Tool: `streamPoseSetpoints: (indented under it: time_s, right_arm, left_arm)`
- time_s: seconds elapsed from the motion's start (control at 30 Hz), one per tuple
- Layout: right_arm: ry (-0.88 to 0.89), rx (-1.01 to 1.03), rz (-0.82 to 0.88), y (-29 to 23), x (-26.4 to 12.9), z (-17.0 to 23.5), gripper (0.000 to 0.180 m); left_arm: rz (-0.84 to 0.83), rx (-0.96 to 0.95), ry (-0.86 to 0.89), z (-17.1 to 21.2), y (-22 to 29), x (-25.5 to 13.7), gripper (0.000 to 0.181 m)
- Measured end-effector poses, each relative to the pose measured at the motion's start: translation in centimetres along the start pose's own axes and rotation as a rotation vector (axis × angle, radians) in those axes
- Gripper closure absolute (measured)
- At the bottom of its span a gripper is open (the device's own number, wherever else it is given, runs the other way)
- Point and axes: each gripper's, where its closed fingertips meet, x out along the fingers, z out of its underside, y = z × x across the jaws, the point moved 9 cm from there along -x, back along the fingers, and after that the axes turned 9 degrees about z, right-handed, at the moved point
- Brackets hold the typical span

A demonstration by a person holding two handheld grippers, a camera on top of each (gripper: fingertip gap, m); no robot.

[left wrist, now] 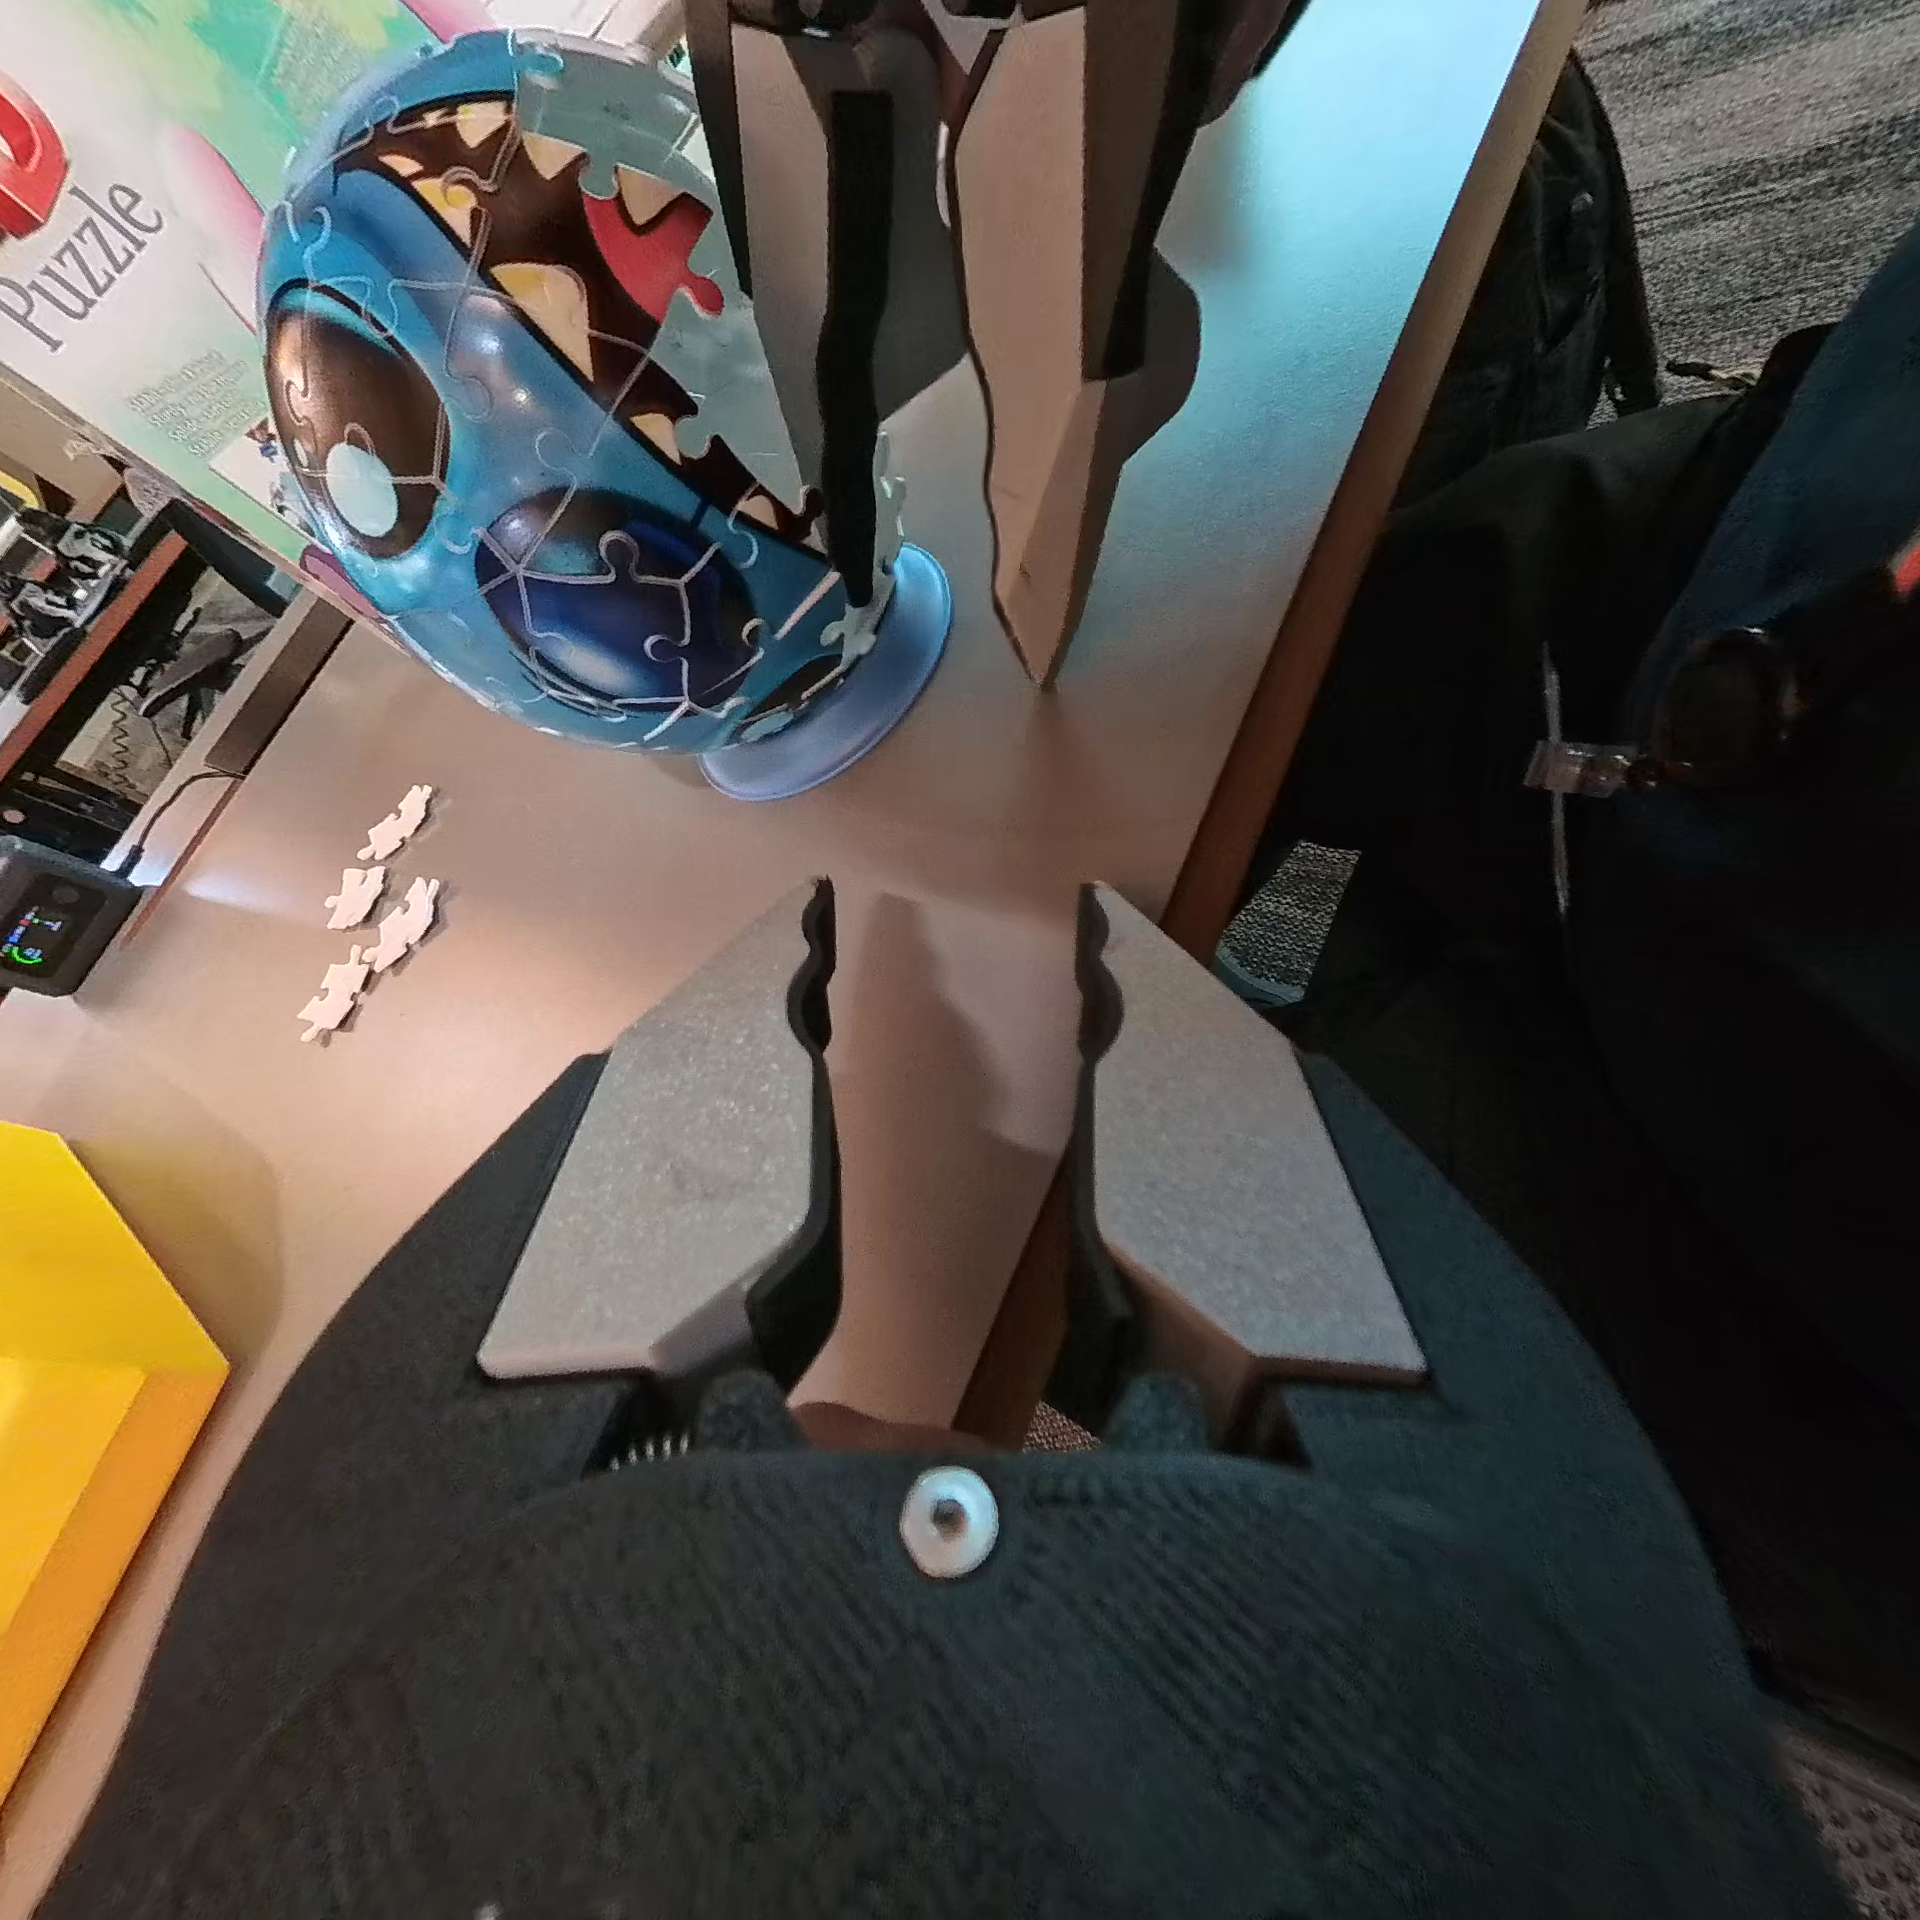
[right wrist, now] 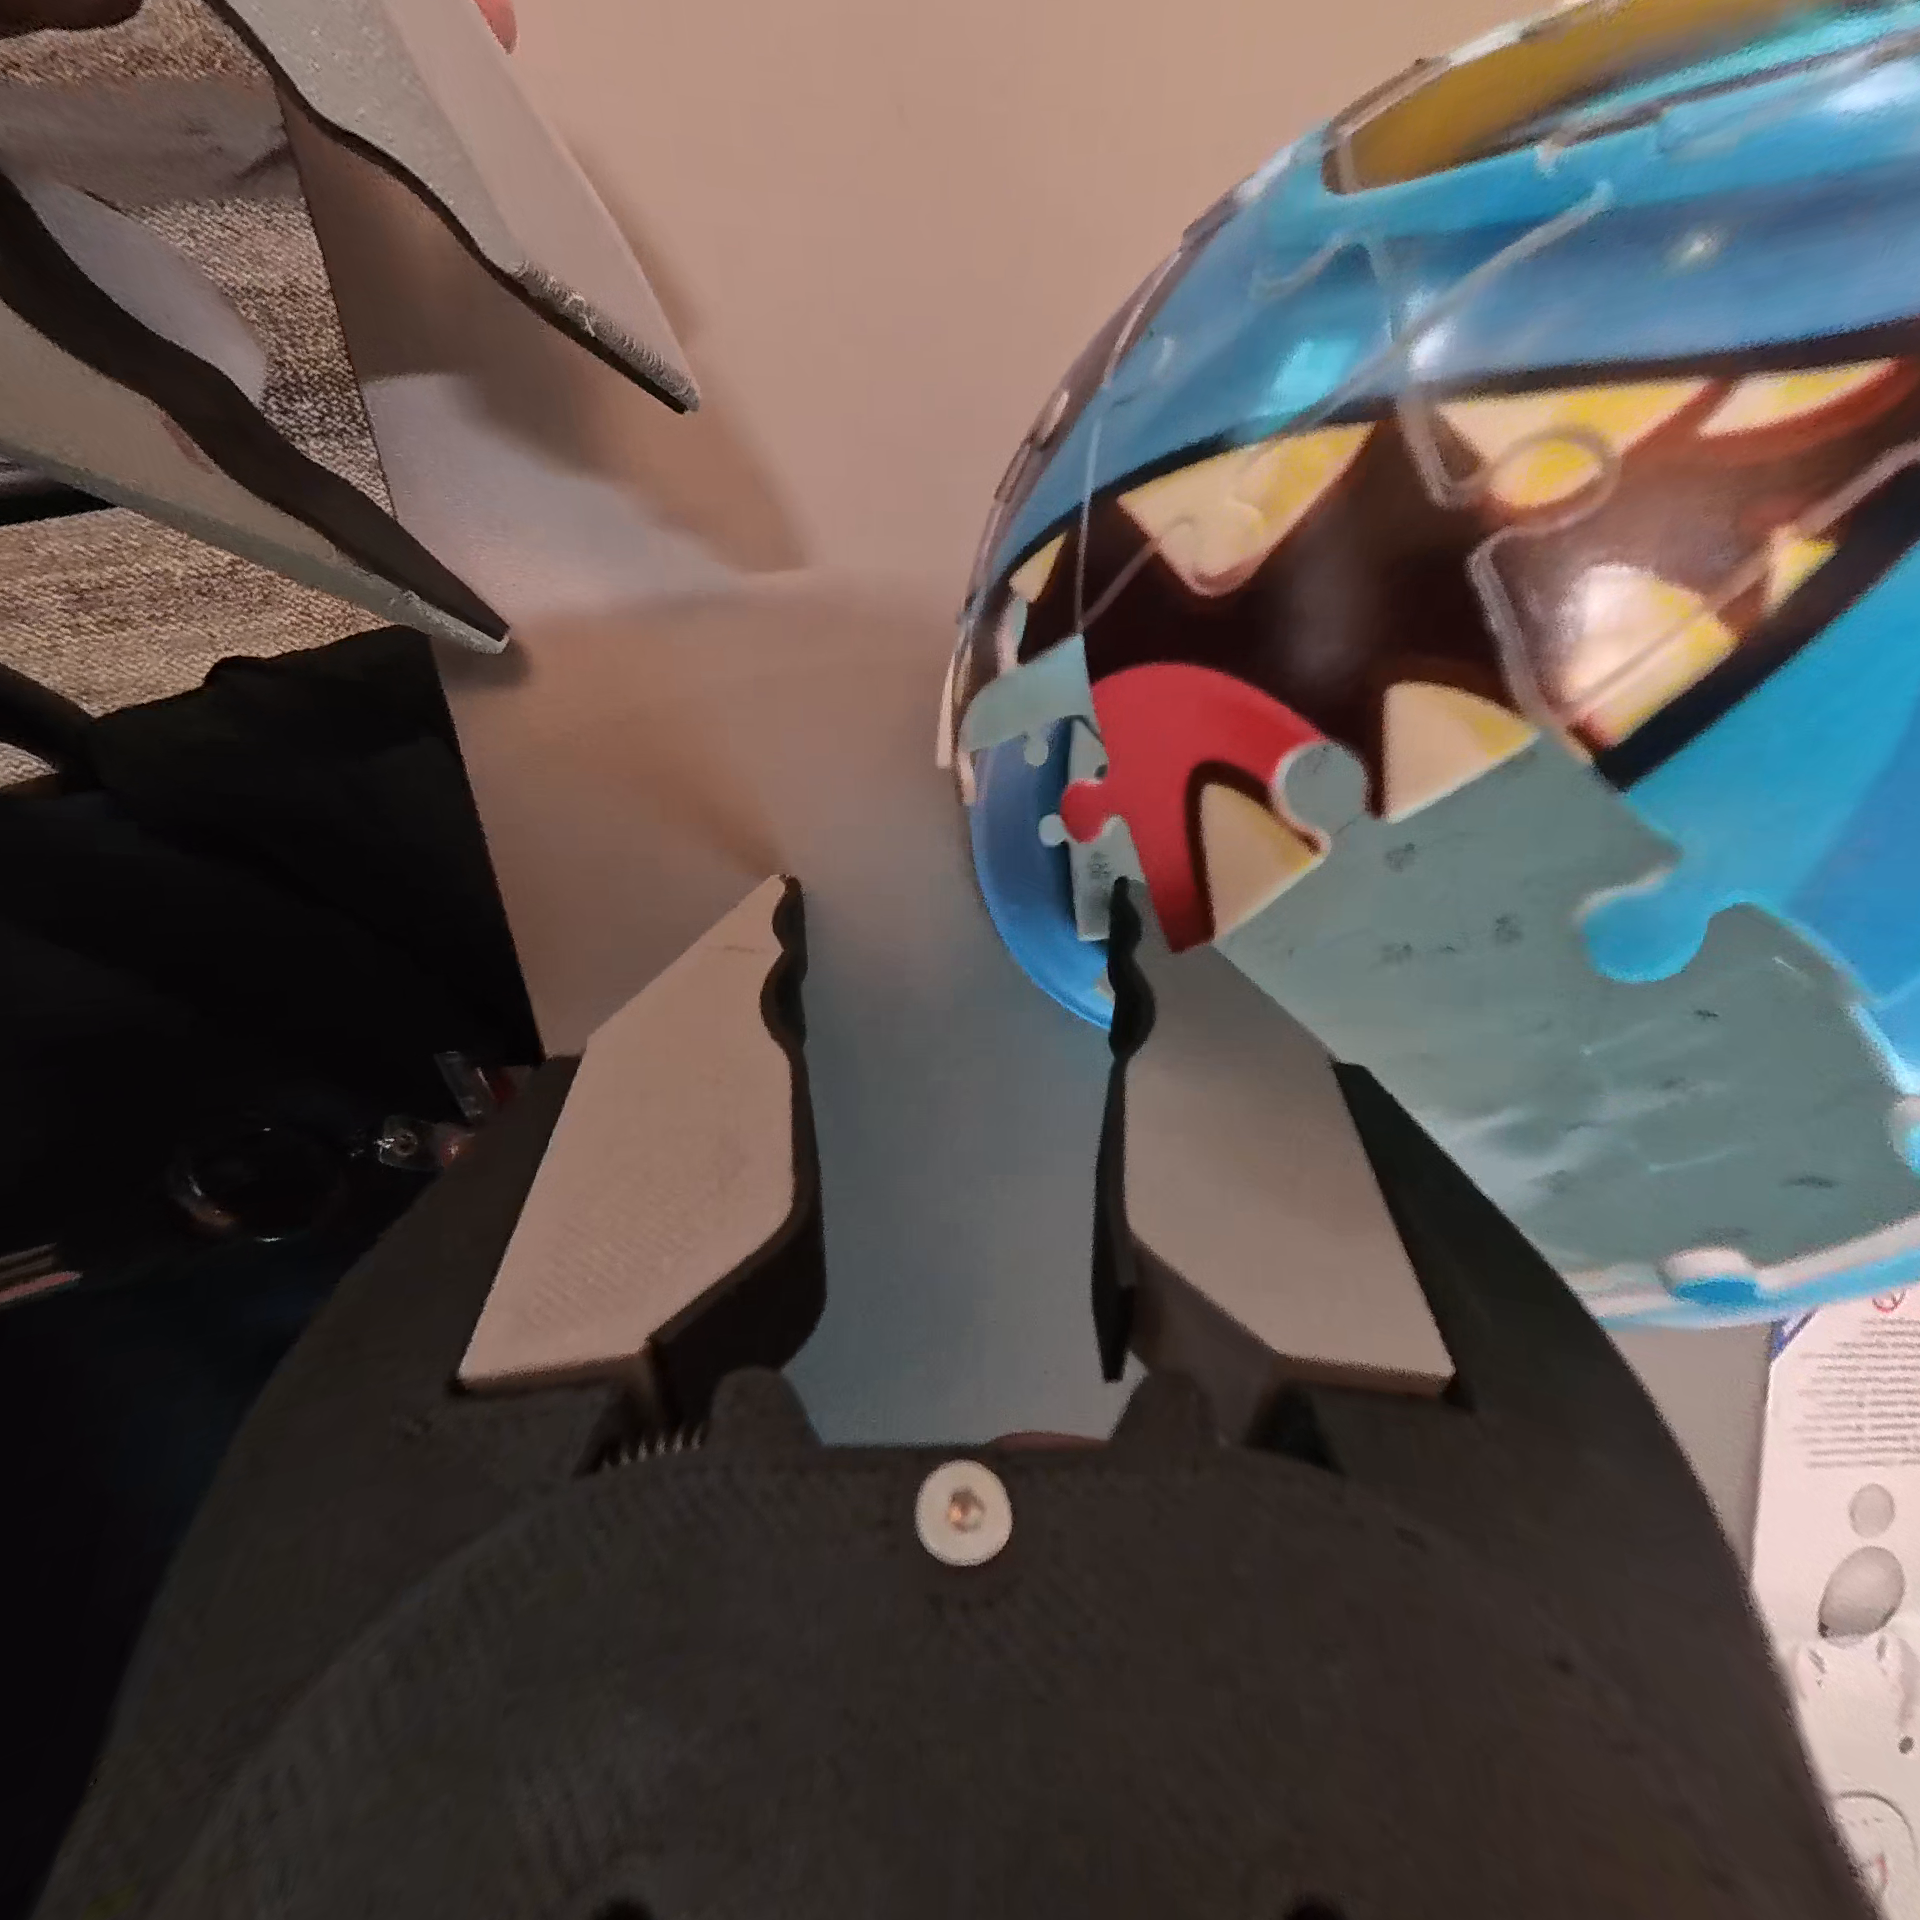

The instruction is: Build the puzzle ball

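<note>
A pale bench carries the part-built blue puzzle ball, tilted on its blue ring stand before a printed box. The left gripper hangs open and empty near the bench edge; the right gripper, also open and holding nothing, has one finger against the ball's unfinished rim. Four loose white pieces lie apart.

The left wrist view looks forward along the left claw from above the desk, facing the puzzle ball at some distance, with the desk's edge running up the right side. The right wrist view looks along the right claw from close beside the ball. Both views share the ball, the desk surface, and each shows the other claw.
</note>
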Motion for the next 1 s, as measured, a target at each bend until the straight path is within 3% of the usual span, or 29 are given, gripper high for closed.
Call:
streamPoseSetpoints:
  time_s: [0.2, 0.5, 1.0]
  right_arm:
    - [0.005, -0.034, 0.002, -0.51, -0.23, -0.10, 0.124]
    - [-0.011, -0.109, 0.114, 0.03, 0.02, 0.12, 0.150]
    - [-0.015, -0.310, 0.303, -0.44, 0.02, 0.44, 0.174]
  left_arm:
    - [0.001, -0.005, 0.001, 0.00, -0.09, 0.09, 0.136]
    - [-0.004, -0.006, -0.002, 0.02, -0.12, 0.05, 0.137]
    - [-0.002, -0.008, 0.000, 0.23, -0.05, 0.08, 0.137]
